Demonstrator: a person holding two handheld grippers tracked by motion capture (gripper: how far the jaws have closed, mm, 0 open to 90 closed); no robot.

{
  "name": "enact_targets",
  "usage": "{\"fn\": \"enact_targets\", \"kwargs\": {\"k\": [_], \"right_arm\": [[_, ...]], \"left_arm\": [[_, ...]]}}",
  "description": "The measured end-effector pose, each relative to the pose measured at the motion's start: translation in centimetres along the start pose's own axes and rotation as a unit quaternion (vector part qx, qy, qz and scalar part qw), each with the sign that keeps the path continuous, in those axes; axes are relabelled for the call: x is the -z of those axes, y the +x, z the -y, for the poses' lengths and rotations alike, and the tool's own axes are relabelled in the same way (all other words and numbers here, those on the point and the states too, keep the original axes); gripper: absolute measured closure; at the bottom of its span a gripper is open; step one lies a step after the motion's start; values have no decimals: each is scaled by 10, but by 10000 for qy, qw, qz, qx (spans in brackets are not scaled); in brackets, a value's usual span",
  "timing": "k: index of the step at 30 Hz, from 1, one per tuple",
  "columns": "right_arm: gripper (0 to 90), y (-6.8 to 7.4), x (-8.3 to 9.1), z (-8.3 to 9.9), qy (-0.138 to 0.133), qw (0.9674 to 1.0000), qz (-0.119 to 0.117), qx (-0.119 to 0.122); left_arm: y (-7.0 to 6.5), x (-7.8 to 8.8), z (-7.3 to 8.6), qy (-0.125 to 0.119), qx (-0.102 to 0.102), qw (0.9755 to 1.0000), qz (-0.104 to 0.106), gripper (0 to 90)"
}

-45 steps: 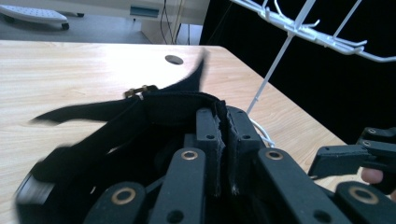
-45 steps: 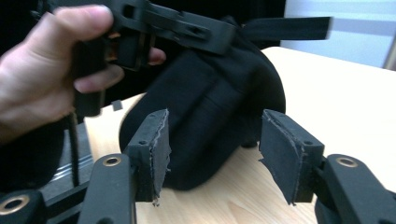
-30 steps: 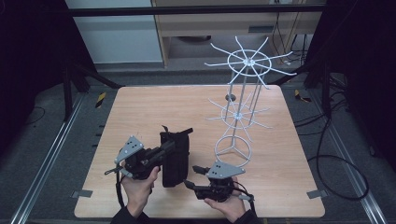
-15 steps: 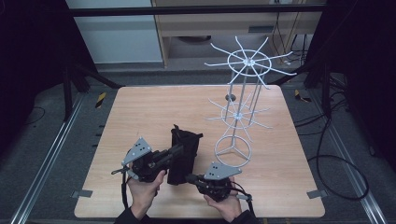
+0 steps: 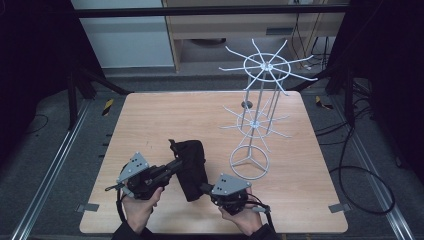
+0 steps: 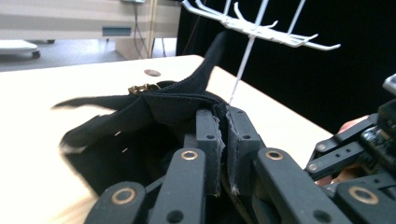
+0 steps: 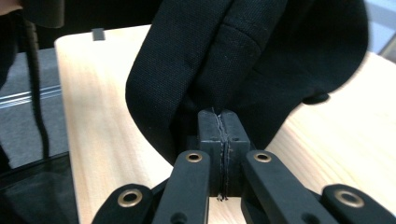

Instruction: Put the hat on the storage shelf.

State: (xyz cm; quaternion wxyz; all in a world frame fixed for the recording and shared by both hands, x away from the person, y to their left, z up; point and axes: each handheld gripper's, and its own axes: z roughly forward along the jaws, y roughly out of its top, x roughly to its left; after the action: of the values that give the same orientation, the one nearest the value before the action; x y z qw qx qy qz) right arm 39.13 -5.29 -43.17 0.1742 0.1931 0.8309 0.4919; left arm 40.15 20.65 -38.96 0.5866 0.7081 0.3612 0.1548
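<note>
A light wooden tabletop [image 5: 165,120] stands on a grey floor [image 5: 45,150]. Behind it are a wooden cabinet [image 5: 225,25] and a white panel [image 5: 120,35]. Black cables [image 5: 360,165] lie on the floor. The sides are dark.

Black fabric cap [image 5: 191,167], white wire rack [image 5: 259,100], light wood table [image 5: 165,115], grey floor [image 5: 45,150]

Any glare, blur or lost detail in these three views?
High view: dim surroundings, table evenly lit. Left gripper view: tabletop glares near-white at left, black cap edge smeared. Right gripper view: sharp at the jaws, cap fabric nearly featureless black.
</note>
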Motion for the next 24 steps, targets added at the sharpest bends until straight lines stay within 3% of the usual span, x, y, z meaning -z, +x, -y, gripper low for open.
{"fn": "enact_targets", "kwargs": {"k": [5,6,14,17,19,24], "right_arm": [[896,6,-9,-6,59,9998,-187,43],[891,8,-15,-9,78,9995,-299,26],[889,18,-39,-20,35,9990,-455,18],[887,23,-47,-24,43,9990,-450,3],[873,28,-56,-26,15,9991,-433,-40],[757,30,-61,-29,-154,9989,-426,-138]], "left_arm": [[9,12,10,74,17,9998,-171,843],[16,18,15,135,29,9995,-284,843],[40,36,32,345,176,9969,-687,843],[47,40,37,473,157,9950,-871,843],[54,41,42,633,99,9922,-1066,844],[70,43,49,876,102,9871,-1333,844]]}}
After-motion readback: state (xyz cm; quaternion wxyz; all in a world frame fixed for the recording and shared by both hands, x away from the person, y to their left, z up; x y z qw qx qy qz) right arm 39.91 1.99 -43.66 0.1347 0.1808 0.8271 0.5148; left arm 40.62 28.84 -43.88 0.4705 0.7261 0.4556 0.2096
